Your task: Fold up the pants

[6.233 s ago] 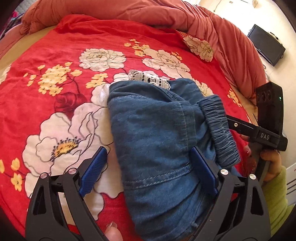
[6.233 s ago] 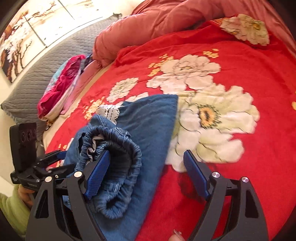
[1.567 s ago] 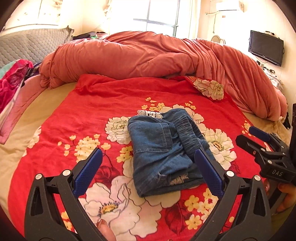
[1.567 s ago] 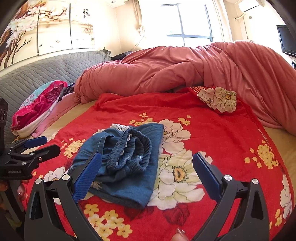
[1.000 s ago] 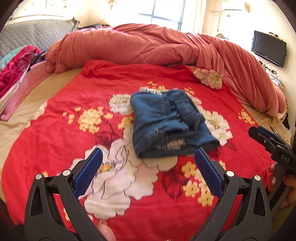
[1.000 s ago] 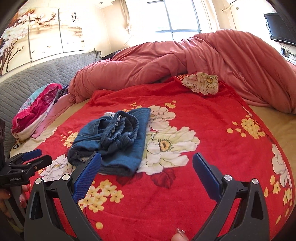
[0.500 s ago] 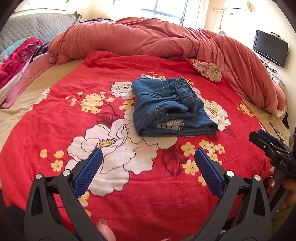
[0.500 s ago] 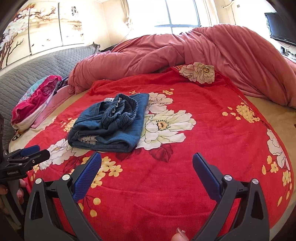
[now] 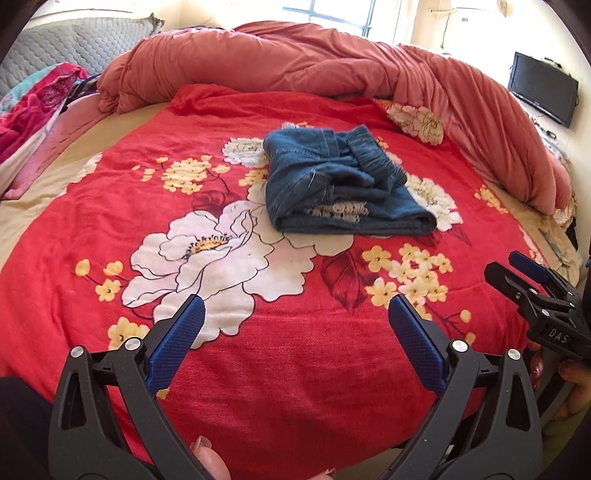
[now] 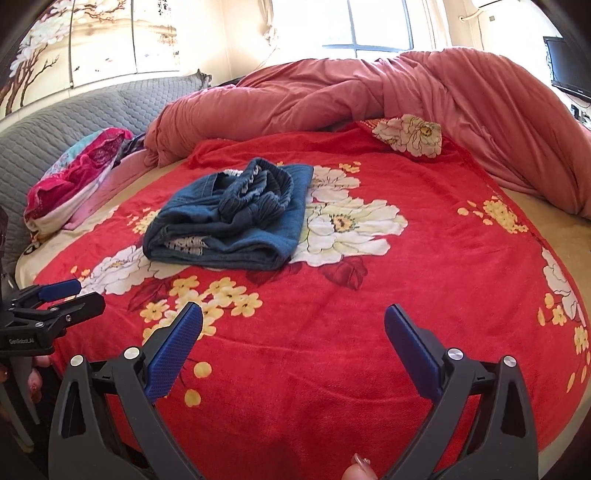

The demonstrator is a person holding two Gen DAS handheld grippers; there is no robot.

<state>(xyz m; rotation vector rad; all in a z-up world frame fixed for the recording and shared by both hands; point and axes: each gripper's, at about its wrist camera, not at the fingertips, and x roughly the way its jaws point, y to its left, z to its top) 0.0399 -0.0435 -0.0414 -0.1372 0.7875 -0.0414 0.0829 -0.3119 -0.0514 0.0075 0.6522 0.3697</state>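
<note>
Where red floral blanket [image 9: 236, 343] covers bed, denim pants [image 9: 332, 184] lie folded, compact, waistband bunched on top. Left gripper [image 9: 295, 332] and right gripper [image 10: 293, 336] both wide, empty, level, well apart from pants.

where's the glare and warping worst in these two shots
Left wrist view: the window is blown out white, and fisheye bends the red blanket into a dome. Right wrist view: the window glares too, washing out the wall beside it; the folded jeans stay sharp, and dark vignette fills the corners.
</note>
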